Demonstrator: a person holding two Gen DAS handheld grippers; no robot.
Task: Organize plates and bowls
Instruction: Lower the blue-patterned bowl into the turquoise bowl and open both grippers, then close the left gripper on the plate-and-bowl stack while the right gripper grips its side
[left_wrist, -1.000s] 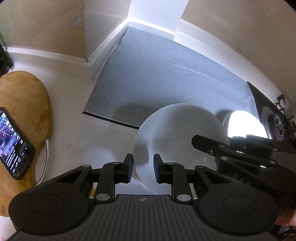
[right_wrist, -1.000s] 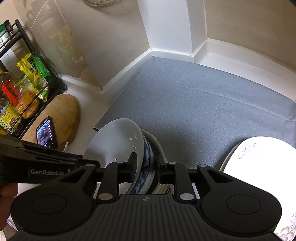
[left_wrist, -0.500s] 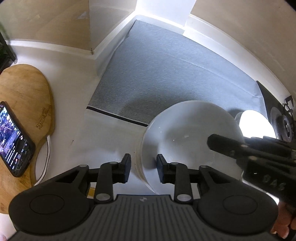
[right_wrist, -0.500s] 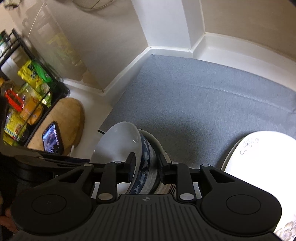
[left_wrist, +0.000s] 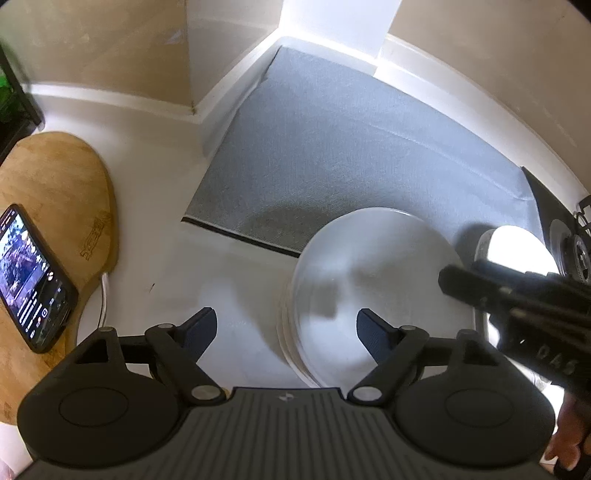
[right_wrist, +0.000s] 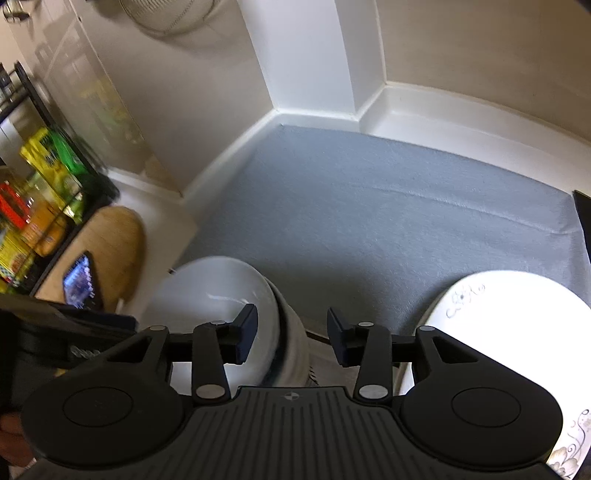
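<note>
Hand-held gripper (left_wrist: 286, 328) spread astride bowls (left_wrist: 373, 291)

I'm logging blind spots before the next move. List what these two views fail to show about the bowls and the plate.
- Bowl stack, right wrist view: motion blur smears the rims and the right gripper covers the base, so the count is unclear.
- Bowl stack, left wrist view: near rim hidden by the left gripper.
- Flowered plate, right wrist view: overexposed, cut by the frame edge and the gripper body.
</note>
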